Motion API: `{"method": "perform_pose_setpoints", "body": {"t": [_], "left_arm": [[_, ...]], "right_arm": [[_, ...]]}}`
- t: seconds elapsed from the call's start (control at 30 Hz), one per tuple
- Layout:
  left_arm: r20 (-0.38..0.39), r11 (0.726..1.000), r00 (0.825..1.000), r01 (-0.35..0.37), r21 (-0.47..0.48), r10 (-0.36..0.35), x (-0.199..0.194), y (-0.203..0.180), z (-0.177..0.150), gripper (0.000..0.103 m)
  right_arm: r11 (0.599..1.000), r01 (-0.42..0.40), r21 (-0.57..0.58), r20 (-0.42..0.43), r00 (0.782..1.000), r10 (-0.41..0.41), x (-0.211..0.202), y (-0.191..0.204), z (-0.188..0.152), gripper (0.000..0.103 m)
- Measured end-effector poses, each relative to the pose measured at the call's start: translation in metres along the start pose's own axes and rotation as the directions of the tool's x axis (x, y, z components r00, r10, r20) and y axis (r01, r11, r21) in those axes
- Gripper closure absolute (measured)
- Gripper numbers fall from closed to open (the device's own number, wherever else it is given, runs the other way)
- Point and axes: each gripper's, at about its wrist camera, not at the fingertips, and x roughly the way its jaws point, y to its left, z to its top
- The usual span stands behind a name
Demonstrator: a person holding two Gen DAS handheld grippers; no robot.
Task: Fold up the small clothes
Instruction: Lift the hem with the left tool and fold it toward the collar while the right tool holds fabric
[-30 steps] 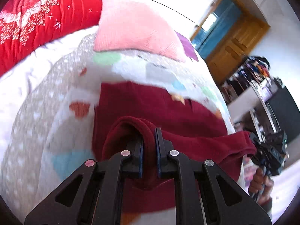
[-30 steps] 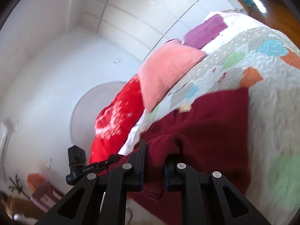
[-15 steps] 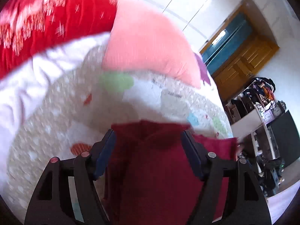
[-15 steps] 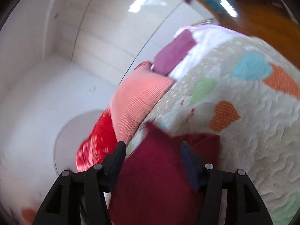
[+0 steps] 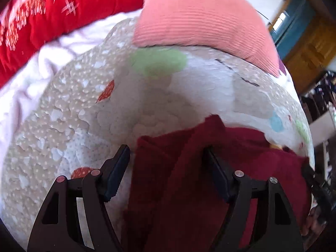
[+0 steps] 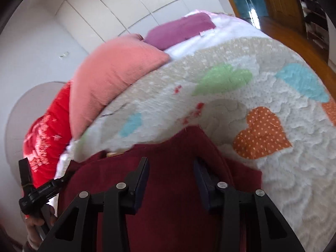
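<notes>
A dark red garment (image 5: 262,157) lies folded on the heart-patterned quilt (image 5: 105,115). My left gripper (image 5: 166,149) hovers just over its near left part. Its jaws are opening, the cloth's edge lies loose between them, and no pad presses on it. In the right wrist view the same garment (image 6: 172,147) spreads under my right gripper (image 6: 170,160). Those jaws stand apart and are closing, with cloth below and between them but not pinched. Each view shows the other gripper at its edge, held by a hand (image 6: 35,220).
A pink ribbed pillow (image 5: 199,16) and a red patterned blanket (image 5: 42,16) lie at the far side of the bed. A purple cushion (image 6: 180,29) sits behind the pillow. A wooden door (image 5: 310,48) and cluttered shelves stand beyond the bed's right side.
Both grippers were shut on the raised red cloth; they have let go and opened wide. Both moved forward and down, and the garment now lies flat on the quilt.
</notes>
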Motion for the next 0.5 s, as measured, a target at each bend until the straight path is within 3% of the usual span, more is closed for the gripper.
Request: {"method": "perform_pose_setpoints", "body": {"t": [0.1, 0.2, 0.27, 0.4, 0.5], "left_arm": [[0.025, 1.0, 1.0, 0.009, 0.005, -0.009, -0.009, 0.001, -0.003, 0.029], [0.074, 0.999, 0.997, 0.006, 0.052, -0.01, -0.032, -0.001, -0.013, 0.029], [0.085, 0.997, 0.995, 0.043, 0.07, -0.049, -0.046, -0.001, -0.016, 0.029], [0.104, 0.99, 0.99, 0.082, 0.112, -0.093, -0.077, 0.0, -0.044, 0.029], [0.089, 0.986, 0.991, 0.092, 0.138, -0.105, -0.093, 0.004, -0.068, 0.029]], "right_arm": [[0.999, 0.025, -0.031, -0.008, 1.0, -0.025, 0.0, 0.007, 0.005, 0.062], [0.998, 0.014, -0.059, 0.007, 1.0, -0.014, -0.027, 0.018, -0.005, 0.061], [0.996, -0.007, -0.09, 0.006, 1.0, 0.007, -0.049, 0.023, -0.018, 0.061], [0.979, 0.101, -0.178, 0.045, 0.995, -0.094, -0.082, 0.03, -0.059, 0.055], [0.978, 0.125, -0.169, -0.018, 0.991, -0.13, -0.063, 0.018, -0.073, 0.055]]}}
